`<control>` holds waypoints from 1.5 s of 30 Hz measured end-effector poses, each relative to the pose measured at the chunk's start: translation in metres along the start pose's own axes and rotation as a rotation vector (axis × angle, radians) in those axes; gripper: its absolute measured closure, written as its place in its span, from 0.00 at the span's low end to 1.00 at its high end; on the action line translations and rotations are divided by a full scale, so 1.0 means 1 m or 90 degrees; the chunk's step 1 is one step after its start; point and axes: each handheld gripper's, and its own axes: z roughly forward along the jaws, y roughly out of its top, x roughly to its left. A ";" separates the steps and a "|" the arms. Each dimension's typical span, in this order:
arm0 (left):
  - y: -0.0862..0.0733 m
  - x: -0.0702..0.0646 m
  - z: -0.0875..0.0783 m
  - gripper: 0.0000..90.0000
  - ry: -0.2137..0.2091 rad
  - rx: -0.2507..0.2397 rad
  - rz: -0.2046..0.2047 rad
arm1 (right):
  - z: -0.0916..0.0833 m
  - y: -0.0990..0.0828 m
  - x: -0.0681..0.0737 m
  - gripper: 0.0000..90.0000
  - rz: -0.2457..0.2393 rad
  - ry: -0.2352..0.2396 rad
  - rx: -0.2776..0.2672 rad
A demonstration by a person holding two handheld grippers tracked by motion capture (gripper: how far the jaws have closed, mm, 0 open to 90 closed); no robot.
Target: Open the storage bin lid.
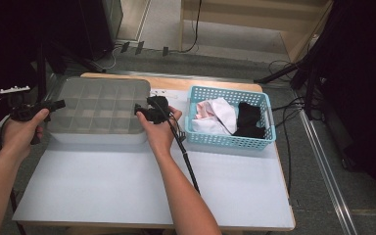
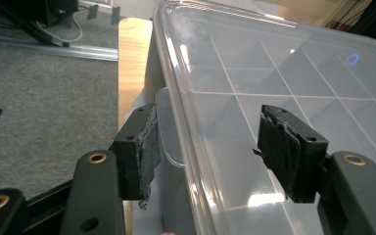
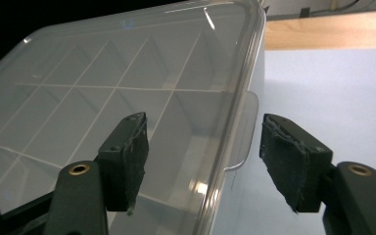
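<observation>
Clear divided box (image 1: 99, 106) sits on the table (image 1: 127, 186) between both grippers. Left gripper (image 2: 208, 147) straddles its left rim — jaws spread, pads clear of the plastic. Right gripper (image 3: 203, 164) straddles the opposite rim tab, likewise spread, nothing pinched.

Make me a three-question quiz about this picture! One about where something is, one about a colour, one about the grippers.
1. Where is the basket?
A. right of the clear box
B. on top of it
C. on the floor

2. What colour is the basket?
A. red
B. light blue
C. yellow

3. How are the left gripper and right gripper?
A. open, astride the box's lid edges
B. holding cloth
C. inside the basket

A: it stands right of the box.
B: its walls are light blue.
A: each gripper's pads stand apart from the lid.
</observation>
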 end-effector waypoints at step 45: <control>0.000 0.014 -0.014 0.66 -0.067 -0.028 -0.125 | -0.002 0.003 -0.001 0.54 0.071 0.026 -0.016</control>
